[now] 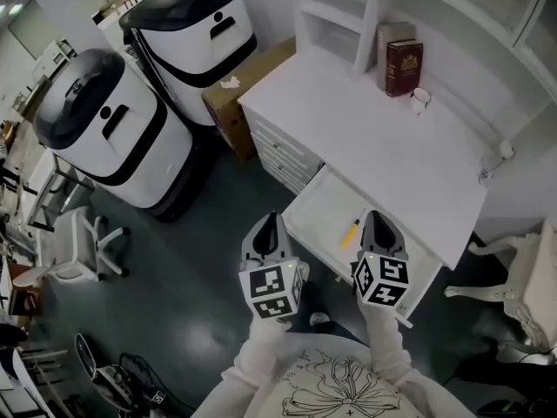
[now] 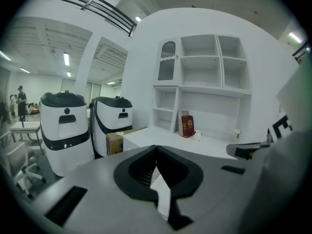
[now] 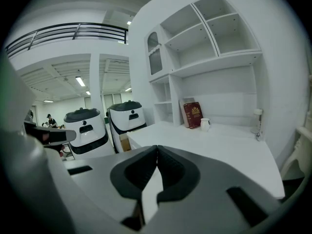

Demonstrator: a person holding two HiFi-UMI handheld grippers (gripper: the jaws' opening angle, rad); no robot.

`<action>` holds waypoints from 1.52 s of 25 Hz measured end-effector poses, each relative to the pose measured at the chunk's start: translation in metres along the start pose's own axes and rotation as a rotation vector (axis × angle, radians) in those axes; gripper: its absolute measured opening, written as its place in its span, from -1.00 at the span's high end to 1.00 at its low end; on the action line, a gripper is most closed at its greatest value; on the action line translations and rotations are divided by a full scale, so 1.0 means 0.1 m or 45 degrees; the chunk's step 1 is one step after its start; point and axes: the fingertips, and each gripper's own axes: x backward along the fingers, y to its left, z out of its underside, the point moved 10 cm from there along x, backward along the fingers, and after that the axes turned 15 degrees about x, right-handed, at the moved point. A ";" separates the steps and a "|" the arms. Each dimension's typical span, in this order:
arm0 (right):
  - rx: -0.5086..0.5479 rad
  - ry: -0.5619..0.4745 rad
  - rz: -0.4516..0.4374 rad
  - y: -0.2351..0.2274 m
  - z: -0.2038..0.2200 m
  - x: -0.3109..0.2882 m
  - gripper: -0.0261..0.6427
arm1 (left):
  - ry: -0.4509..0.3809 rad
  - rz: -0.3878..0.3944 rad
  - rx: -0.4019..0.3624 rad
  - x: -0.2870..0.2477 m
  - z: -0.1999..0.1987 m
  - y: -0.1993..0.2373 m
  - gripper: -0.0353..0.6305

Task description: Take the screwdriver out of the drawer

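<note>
Both grippers [image 1: 272,218] [image 1: 374,217] shut; screwdriver [image 1: 351,232] in drawer [image 1: 320,205]

Screwdriver [image 1: 351,233] in drawer [image 1: 318,207] at desk [image 1: 383,146] front, books [image 1: 404,66] + cup [image 1: 420,99] at back, box [image 1: 248,81] left of desk

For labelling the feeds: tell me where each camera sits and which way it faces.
Head view: on the person's head, looking steeply down at the open drawer and screwdriver; left gripper, right gripper and sleeves show.
Left gripper view: on that gripper, facing the desk along its shut jaws.
Right gripper view: likewise, over its own shut jaws.
Shared: both gripper views show the red book.
</note>
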 end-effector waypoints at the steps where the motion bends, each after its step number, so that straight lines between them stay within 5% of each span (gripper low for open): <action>1: -0.004 0.010 0.008 -0.01 -0.02 -0.08 0.91 | 0.011 0.012 -0.005 -0.10 -0.03 0.01 0.88; 24: -0.075 0.309 0.163 0.01 0.22 -1.21 0.91 | 0.371 0.192 -0.075 -1.65 0.08 0.29 0.88; 38: -0.136 0.522 0.082 0.02 0.81 -1.44 0.85 | 0.568 0.189 -0.104 -1.95 0.53 0.35 0.88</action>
